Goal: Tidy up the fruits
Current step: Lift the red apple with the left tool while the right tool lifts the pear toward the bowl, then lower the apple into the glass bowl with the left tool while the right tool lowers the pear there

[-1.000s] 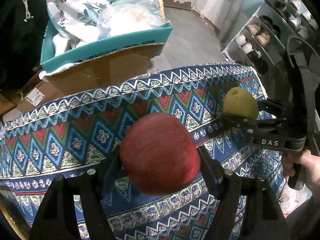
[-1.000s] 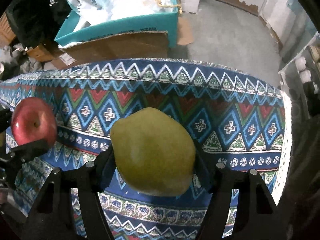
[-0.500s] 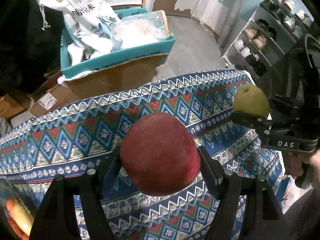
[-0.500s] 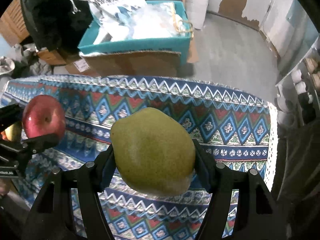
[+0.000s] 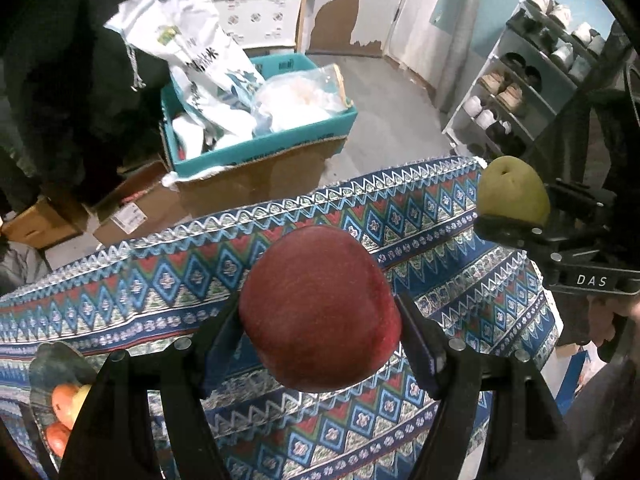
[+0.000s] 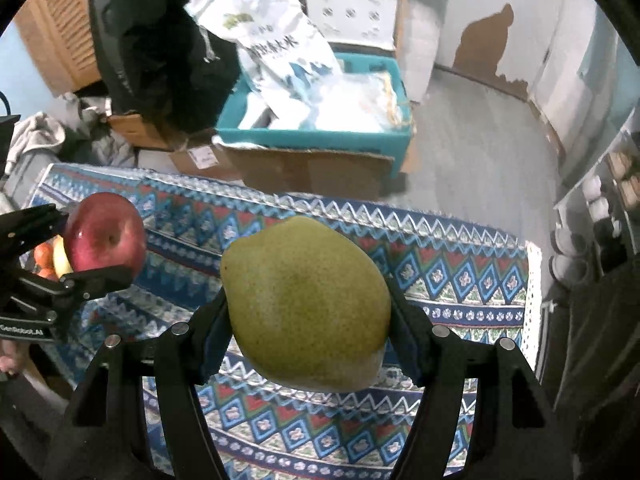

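Both fruits are up in the air over the patterned cloth [image 5: 168, 280] on the desk right now. The left tongs [image 5: 320, 332] are clamped on the red apple [image 5: 320, 308], and the right tongs [image 6: 308, 316] are squeezing the green pear [image 6: 306, 304], each pinched at its widest part.

What I'd worry about: round, smooth fruit held only by two pads. If either hand swings fast or tips, the apple or pear could roll out and drop onto the cloth, maybe off the far edge at 12 o'clock onto the floor. The pear looks lopsided, so it could twist in the grip. The two tools are also close together, so a bump mid-carry seems possible.

There's a dark bowl [image 5: 52, 368] with orange and yellow fruit down at 8 o'clock in the left view, probably the drop spot, and it's already partly full, so things could roll out.

Readable text: "DAS" on the right tool, "GenRobot.AI" on the left one. The white sack [image 6: 276, 52] in the teal box [image 6: 316, 140] has printing I can't make out.
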Tool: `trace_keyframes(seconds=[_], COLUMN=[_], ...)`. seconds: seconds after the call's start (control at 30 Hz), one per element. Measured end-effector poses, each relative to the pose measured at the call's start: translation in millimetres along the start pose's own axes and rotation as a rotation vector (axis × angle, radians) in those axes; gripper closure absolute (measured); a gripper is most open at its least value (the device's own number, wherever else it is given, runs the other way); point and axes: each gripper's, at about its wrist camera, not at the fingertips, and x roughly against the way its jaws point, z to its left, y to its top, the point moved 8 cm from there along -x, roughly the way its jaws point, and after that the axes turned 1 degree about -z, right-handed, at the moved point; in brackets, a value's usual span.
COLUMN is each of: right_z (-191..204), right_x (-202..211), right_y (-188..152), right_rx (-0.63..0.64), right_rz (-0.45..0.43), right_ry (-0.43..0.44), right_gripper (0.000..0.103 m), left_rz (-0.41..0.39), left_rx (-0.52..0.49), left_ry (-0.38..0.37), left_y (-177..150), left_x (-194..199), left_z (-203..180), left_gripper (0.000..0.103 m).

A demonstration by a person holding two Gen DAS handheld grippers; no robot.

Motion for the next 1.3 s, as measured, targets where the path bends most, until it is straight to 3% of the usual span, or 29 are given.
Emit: trace_keyframes(seconds=[0.77, 1.3], right_z=[112.8, 212.0], right_x=[51.2, 49.5], right_y=[42.0, 64.9], right_rx=[0.139, 0.26], right_rz=[-0.118, -0.115], right_ry=[0.118, 0.232], right_gripper=[0.034, 0.034], left_rz=[-0.086, -0.138], left_rx=[-0.002, 0.125], left_ry=[0.027, 0.106], left_y=[-33.0, -70.8], left_x=[101.2, 150.3], left_z=[45.4, 122.0], left_gripper=[0.028, 0.028])
